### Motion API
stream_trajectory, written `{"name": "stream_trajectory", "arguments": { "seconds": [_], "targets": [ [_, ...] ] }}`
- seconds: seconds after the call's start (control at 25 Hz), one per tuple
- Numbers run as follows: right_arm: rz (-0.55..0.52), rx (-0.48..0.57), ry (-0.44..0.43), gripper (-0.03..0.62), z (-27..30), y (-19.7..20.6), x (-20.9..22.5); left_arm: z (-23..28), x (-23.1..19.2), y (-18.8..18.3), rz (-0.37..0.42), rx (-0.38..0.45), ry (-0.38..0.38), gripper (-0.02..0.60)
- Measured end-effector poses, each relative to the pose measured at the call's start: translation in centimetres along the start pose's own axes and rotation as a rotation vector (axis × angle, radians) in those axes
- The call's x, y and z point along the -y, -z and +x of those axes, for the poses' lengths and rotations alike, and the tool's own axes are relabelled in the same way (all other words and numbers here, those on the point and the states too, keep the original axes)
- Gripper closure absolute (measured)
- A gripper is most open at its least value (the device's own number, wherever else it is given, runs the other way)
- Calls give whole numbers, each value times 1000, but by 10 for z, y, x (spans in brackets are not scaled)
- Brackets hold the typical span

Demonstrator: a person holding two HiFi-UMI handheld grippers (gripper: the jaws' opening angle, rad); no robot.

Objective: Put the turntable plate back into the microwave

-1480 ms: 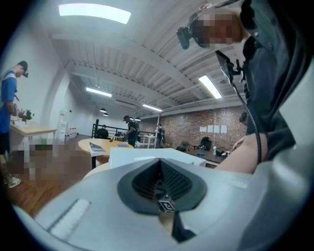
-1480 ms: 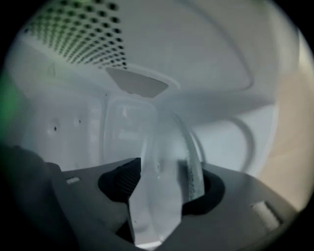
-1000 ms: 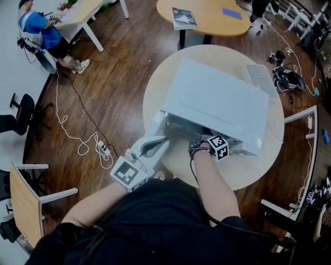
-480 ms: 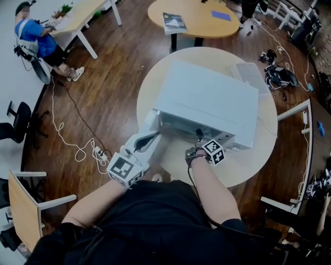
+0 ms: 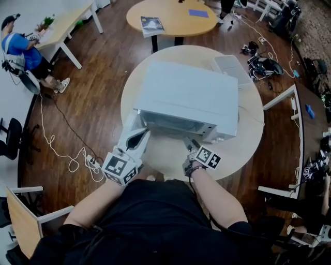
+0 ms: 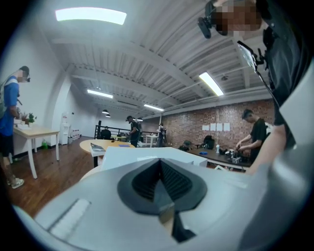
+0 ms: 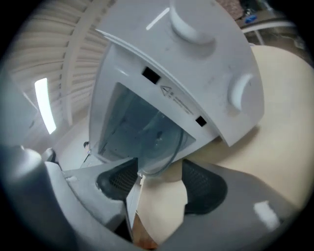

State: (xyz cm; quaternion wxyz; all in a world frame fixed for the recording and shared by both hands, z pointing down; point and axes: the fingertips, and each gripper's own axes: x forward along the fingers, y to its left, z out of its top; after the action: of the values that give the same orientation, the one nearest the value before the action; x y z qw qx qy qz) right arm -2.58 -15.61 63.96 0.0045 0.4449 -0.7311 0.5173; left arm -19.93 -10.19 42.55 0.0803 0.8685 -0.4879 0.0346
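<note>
The white microwave (image 5: 186,93) stands on a round beige table (image 5: 248,140), its door (image 5: 129,124) swung open to the left. In the right gripper view the glass turntable plate (image 7: 152,139) lies inside the cavity, below the front panel with knobs (image 7: 196,63). My right gripper (image 5: 190,144) hovers just outside the opening. Its jaws have just been opening and now stand open (image 7: 159,169), with only the table surface between them. My left gripper (image 5: 140,135) sits by the open door and looks over the microwave's top (image 6: 142,154). Its pads meet (image 6: 159,164) with nothing held.
A white tray (image 5: 227,64) rests on the table behind the microwave. Further back is a second round table (image 5: 170,15) with a book. Cables trail over the wooden floor (image 5: 67,150) at left, where a person (image 5: 15,46) sits. A desk (image 5: 310,103) stands at right.
My right gripper has drawn back out of the microwave cavity toward me and rolled. The left gripper has stayed beside the door.
</note>
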Motion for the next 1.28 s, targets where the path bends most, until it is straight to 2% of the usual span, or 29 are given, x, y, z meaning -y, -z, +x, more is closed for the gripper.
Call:
{"name": "stream_trajectory", "arguments": {
  "seconds": [0.12,0.2,0.4,0.44,0.48,0.52,0.56,0.6,0.72,0.84,1.0,1.12,1.2,1.28],
  "targets": [
    [-246,-2,-60,312,-14,-2,-15,5,15,17,-18,-21,63,575],
    [-382,-1,-64,312,-16,0,-18,4,26,31,-13,-38,94,575],
    [-609,4,-81,319,-32,-4,-17,31,53,42,7,-24,154,575],
    [-640,1,-81,340,-35,-4,-17,37,56,42,6,-25,159,575],
    [-661,1,-74,396,-38,-4,-15,41,59,43,2,-28,165,575],
    [-672,5,-61,495,-42,-4,-12,43,62,43,-3,-32,169,575],
    [-678,8,-45,558,-46,-3,-9,44,64,44,-8,-37,168,575],
    [-683,12,-26,592,-48,-3,-6,44,64,44,-14,-41,163,575],
    [-688,25,17,592,-50,-5,7,46,59,43,-21,-41,132,575],
    [-665,53,50,592,-53,-12,28,56,54,58,-23,-58,126,575],
    [-680,130,199,592,-89,-32,70,77,68,76,-95,-116,136,575],
    [-678,158,197,592,-108,-48,65,80,77,64,-128,-144,100,575],
    [-663,146,189,592,-115,-45,51,73,83,58,-105,-157,93,575],
    [-652,140,203,592,-120,-36,57,72,91,60,-94,-158,97,575]
  ]
}}
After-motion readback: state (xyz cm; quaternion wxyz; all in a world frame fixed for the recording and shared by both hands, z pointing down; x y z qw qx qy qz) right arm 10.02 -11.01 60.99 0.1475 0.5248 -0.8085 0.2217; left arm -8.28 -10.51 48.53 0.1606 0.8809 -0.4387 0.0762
